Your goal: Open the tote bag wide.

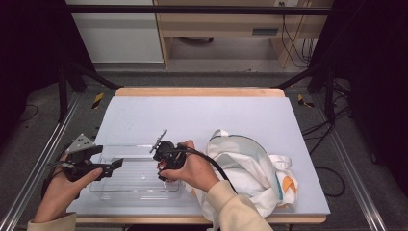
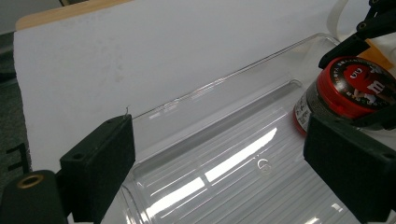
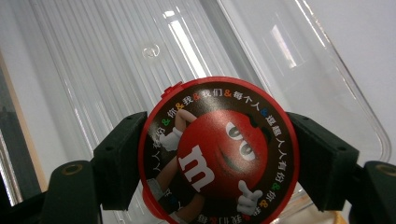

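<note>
Right tool clamps candy tub over clear tray.

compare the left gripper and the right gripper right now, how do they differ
The left gripper has its jaws open with nothing between them; the right gripper is shut on the red-lidded candy tub. The left gripper sits at the left end of the clear plastic tray, while the right gripper holds its load over the tray's right end. Both have black jaws and are hand-held.
</note>
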A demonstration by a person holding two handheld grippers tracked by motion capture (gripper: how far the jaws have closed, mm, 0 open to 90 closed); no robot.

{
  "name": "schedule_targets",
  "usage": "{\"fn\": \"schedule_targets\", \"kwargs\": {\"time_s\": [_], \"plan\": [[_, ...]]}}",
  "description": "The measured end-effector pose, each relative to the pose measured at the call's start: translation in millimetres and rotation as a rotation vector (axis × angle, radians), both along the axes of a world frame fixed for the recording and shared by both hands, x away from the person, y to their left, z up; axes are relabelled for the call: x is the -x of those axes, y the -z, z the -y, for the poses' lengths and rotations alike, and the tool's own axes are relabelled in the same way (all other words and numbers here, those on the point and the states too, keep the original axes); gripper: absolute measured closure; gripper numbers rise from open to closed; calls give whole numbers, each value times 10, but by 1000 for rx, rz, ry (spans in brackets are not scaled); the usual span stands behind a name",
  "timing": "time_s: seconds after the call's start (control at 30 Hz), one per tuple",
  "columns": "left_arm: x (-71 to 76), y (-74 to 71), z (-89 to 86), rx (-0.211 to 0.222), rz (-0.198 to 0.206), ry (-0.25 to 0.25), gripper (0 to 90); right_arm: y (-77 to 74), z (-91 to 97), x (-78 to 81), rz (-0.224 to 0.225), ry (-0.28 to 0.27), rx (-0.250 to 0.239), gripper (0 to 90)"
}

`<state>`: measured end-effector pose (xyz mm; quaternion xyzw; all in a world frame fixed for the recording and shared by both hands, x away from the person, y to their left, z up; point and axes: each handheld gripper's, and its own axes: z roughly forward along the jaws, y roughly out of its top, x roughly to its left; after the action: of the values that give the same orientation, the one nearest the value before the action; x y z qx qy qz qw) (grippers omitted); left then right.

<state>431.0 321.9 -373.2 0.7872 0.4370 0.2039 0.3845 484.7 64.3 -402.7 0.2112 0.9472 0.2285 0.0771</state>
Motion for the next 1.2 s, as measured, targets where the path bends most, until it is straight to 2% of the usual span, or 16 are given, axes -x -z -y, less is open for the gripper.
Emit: {"fn": "schedule_targets", "kwargs": {"time_s": [0.73,1.17,1.2], "plan": [[-1,2,-2,2,-2,5,89,42,4,14,-14,9,-1,256],[-9,27,-5,-1,-12,1,89,45,14,-22,-35,-1,-6,250],[-8,29,-7,3,-11,1,89,36,12,-17,-45,13,-4,236]]}}
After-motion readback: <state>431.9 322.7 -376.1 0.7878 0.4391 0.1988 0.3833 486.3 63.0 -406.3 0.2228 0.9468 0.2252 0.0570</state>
